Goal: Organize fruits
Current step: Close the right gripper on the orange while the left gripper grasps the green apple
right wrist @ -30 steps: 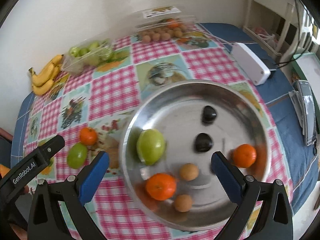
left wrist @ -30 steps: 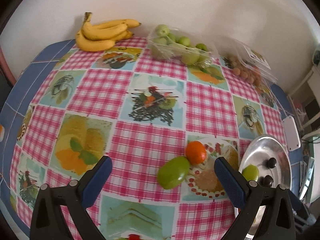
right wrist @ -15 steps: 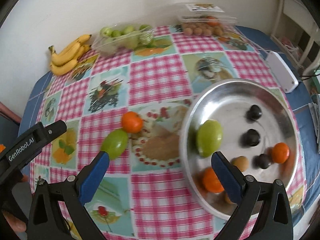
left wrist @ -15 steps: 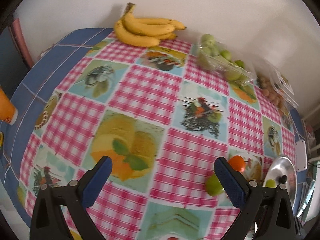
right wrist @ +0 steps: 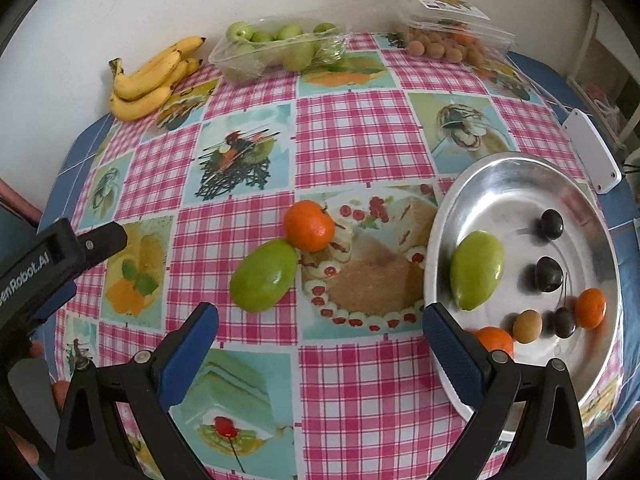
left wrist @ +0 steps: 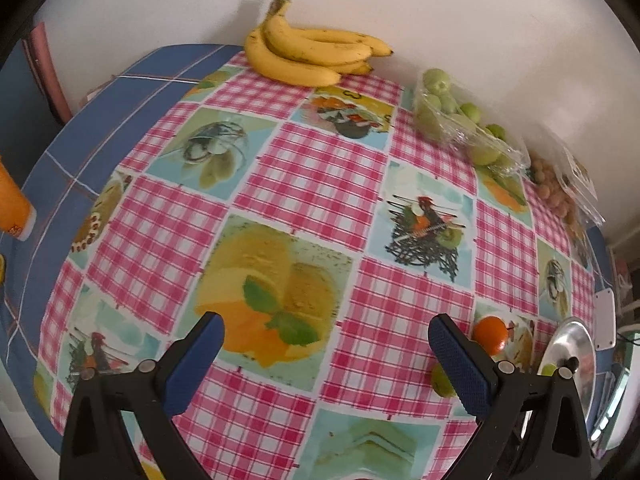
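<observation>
Legibly, "enRobot.AI" on left gripper (right wrist: pixel 60 268), right gripper (right wrist: pixel 320 332) spread empty.

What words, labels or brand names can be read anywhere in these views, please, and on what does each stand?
"enRobot.AI", its start cut off by the frame edge: on the black body of the left gripper, seen in the right wrist view.
Printed label on the clear plastic clamshell: too small to read.
Mark on the orange object: blurred, unreadable.
</observation>
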Motion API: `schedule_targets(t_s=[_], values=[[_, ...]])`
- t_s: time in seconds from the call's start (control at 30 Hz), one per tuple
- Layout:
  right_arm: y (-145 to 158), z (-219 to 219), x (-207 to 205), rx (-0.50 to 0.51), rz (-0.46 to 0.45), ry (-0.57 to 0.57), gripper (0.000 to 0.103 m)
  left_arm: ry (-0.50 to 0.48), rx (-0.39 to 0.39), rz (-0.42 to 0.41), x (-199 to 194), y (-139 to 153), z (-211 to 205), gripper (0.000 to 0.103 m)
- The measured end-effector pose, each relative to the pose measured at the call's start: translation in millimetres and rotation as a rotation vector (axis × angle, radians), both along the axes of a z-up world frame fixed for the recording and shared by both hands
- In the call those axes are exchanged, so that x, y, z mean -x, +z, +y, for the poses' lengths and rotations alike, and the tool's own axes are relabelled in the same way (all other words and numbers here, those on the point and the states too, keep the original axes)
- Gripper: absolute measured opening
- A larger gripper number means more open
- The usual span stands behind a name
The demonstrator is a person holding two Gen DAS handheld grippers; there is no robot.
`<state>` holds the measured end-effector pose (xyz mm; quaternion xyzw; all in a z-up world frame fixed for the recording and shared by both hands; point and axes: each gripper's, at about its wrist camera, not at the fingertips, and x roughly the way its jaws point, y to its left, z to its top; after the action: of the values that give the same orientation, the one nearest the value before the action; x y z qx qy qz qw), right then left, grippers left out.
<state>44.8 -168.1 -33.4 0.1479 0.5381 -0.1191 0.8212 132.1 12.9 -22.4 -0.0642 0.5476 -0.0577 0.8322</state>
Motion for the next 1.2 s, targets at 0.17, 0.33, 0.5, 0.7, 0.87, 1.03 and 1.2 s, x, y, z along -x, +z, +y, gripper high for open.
schedule_targets(t_s=[0.17, 0.33, 0.5, 0.7, 0.87, 1.03, 1.2], values=[[0.0, -10.4, -0.4, -0.021, -0.018, -0.021, 0.102, -0.018, 0.015, -0.005, -0.6, -1.6, -6.6, 0.103], [5.7, -25.7, -4.4, -0.054, -0.081, -0.049, 0.102, -0.033, 0.043, -0.006, -1.9, -2.9, -12.5, 0.103], [4.9, -35.7, -12.1, -0.077, -0.112, -0.073, 0.102, -0.053, 0.047, 0.019, -5.2, -9.5, -22.2, 0.103], [-2.9, -38.6, -23.8, -0.092, -0.111, -0.069, 0.084, -0.044, 0.063, 0.033, -15.1, -17.1, -23.7, 0.103], [-7.8, -35.9, -34.6, -0.07, -0.089, -0.057, 0.081, -0.056, 0.065, 0.045, -20.4, -23.1, -28.7, 0.103], [-15.6, -33.0, -42.8, -0.05, -0.069, -0.049, 0.08, -0.054, 0.065, 0.066, -25.7, -30.0, -32.0, 0.103], [-25.1, -30.6, -51.2, -0.047, -0.052, -0.04, 0.079, -0.041, 0.069, 0.087, -30.2, -37.4, -30.4, 0.103]])
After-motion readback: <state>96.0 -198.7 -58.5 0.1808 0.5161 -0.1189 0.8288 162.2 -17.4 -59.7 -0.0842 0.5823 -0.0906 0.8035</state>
